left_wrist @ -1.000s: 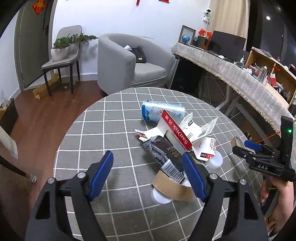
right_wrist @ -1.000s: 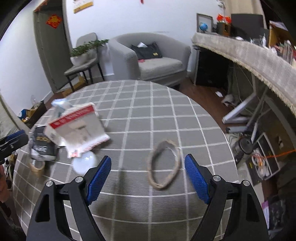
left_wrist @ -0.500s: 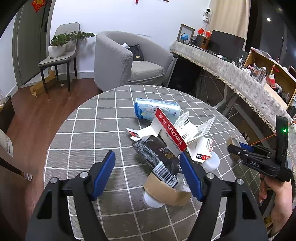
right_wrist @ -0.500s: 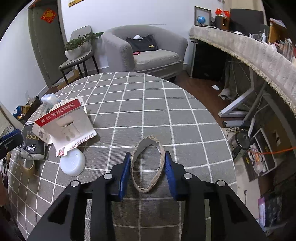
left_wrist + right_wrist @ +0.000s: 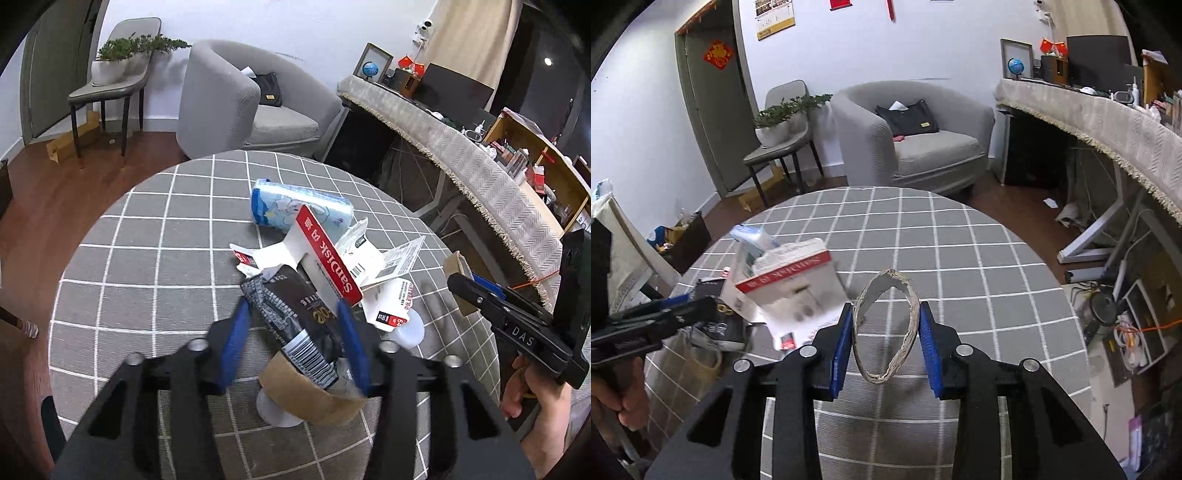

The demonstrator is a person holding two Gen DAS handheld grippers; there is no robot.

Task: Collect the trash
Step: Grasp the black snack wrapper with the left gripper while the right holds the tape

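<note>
Round bench [image 5: 155,229] under a grey checked cloth, wide bare squares on the left and far side, rim dropping to a wood floor [image 5: 55,192]. Litter heaped right of centre: blue-and-white tissue pack [image 5: 299,210] lying farthest back, then a torn red-and-white card box [image 5: 328,258] tipped up over loose white paper flaps [image 5: 391,258], then a black foil pouch [image 5: 295,317] with a barcode end, lying across a brown tape roll [image 5: 314,398] at the near rim, with a small white lid [image 5: 408,332] just beside. No bin in sight. Left gripper [image 5: 291,343] with blue fingers [image 5: 236,339] closing either side of the pouch; contact too blurred to tell. Right gripper [image 5: 886,343] with fingers [image 5: 842,343] clamped on a thin frayed cardboard ring [image 5: 908,325], squeezed into an upright oval above open cloth near the bench's right edge. Grey armchair [image 5: 923,147] and side chair [image 5: 783,147] well beyond the far rim; long covered counter [image 5: 1108,114] off to the right.
</note>
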